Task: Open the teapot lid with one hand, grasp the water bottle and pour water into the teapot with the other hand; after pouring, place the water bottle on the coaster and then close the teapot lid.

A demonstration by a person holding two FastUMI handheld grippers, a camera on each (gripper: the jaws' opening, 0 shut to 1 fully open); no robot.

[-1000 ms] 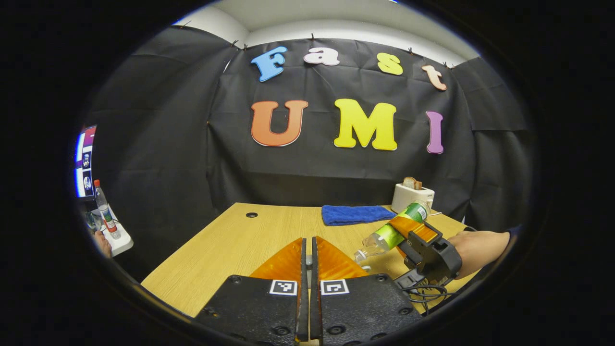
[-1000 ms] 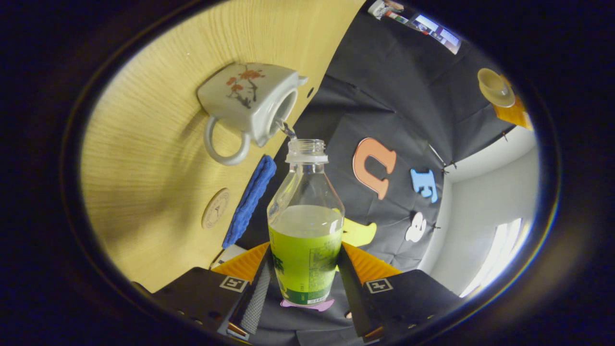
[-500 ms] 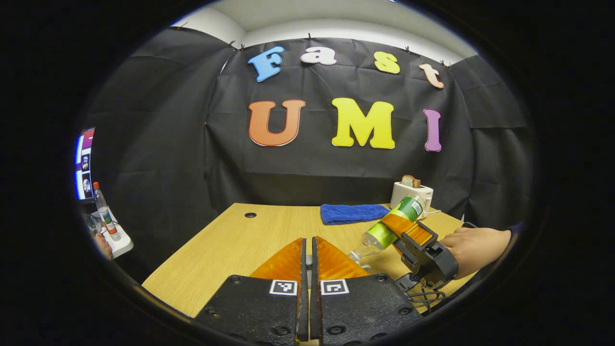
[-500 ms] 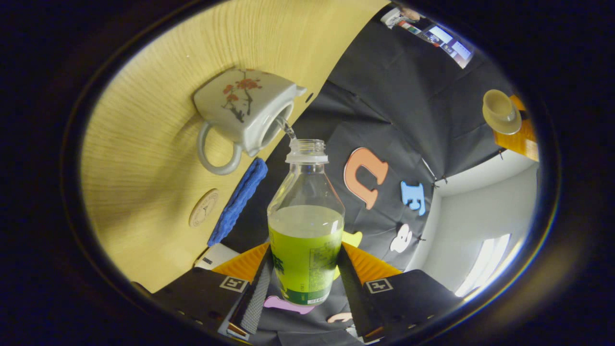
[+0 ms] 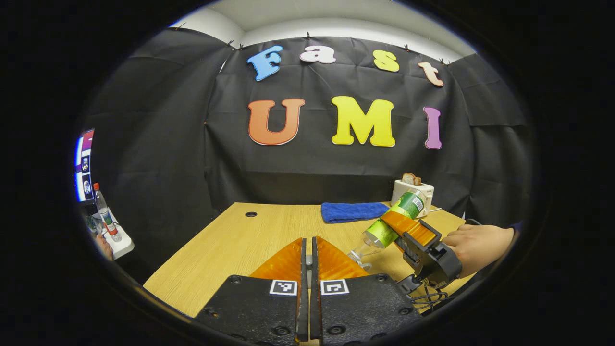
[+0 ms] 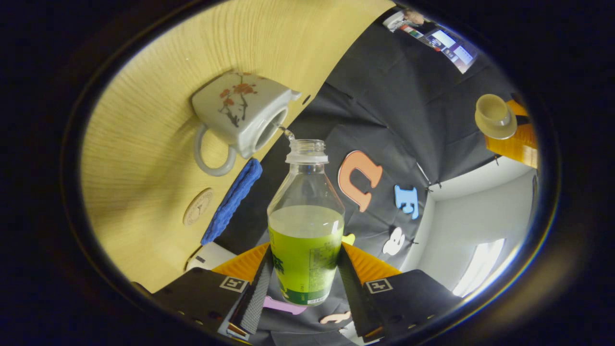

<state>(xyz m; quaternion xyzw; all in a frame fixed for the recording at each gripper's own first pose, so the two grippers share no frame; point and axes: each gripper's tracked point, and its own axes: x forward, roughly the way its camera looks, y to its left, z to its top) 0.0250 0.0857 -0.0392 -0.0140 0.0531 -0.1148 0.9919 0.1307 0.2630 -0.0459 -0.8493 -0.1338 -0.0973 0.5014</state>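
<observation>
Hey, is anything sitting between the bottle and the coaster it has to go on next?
Nothing visible. The coaster lies bare on the table, between the teapot and the blue cloth. The right gripper holds the water bottle tilted above.

Blue towel, toaster on table.

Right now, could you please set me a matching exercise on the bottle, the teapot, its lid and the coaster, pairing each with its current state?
Things:
1. water bottle
2. teapot
3. teapot lid
4. coaster

States:
A. lying bare on the table near the blue cloth
B. held up in the air, off the pot
C. tilted, clamped in the right gripper
D. standing open, taking a thin stream of water

Pairs: 1-C, 2-D, 3-B, 4-A
</observation>
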